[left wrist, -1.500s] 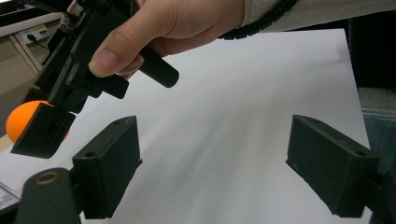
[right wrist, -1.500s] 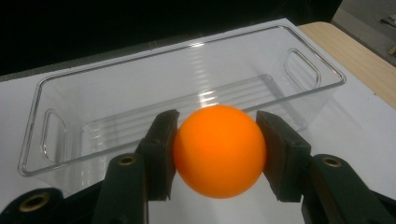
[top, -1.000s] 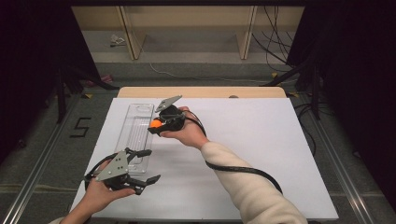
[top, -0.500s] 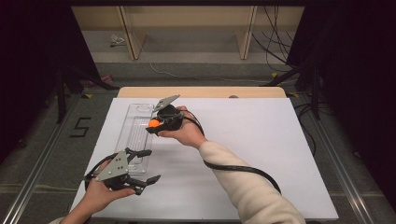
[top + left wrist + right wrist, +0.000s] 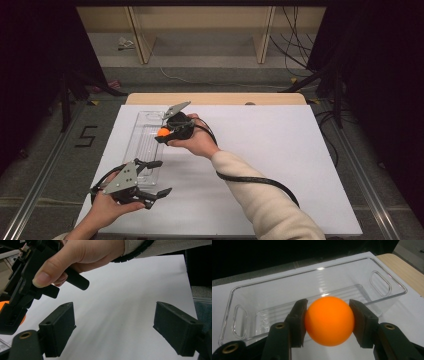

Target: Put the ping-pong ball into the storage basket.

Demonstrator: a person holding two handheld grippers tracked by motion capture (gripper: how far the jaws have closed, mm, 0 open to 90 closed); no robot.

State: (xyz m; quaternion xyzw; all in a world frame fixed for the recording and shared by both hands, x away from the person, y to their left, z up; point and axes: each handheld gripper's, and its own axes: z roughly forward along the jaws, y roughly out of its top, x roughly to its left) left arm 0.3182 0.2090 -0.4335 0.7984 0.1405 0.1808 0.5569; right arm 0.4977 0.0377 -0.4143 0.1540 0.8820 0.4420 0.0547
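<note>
An orange ball (image 5: 329, 320) sits between the two black jaws of my right gripper (image 5: 328, 312), whose pads press on both its sides. In the high view, the right gripper (image 5: 161, 135) holds the ball (image 5: 163, 131) at the right long wall of a clear plastic bin (image 5: 142, 145). The bin (image 5: 312, 271) has nothing in it and lies lengthwise just beyond the ball. My left gripper (image 5: 159, 178) rests low near the bin's near end, its jaws wide apart. Nothing lies between the jaws of the left gripper (image 5: 117, 332), only white table.
A white sheet (image 5: 280, 150) covers the table, with a wooden strip (image 5: 215, 98) along its far edge. The right gripper's black cable (image 5: 250, 179) loops over the sheet beside the sleeve. Dark floor, cables and stands surround the table.
</note>
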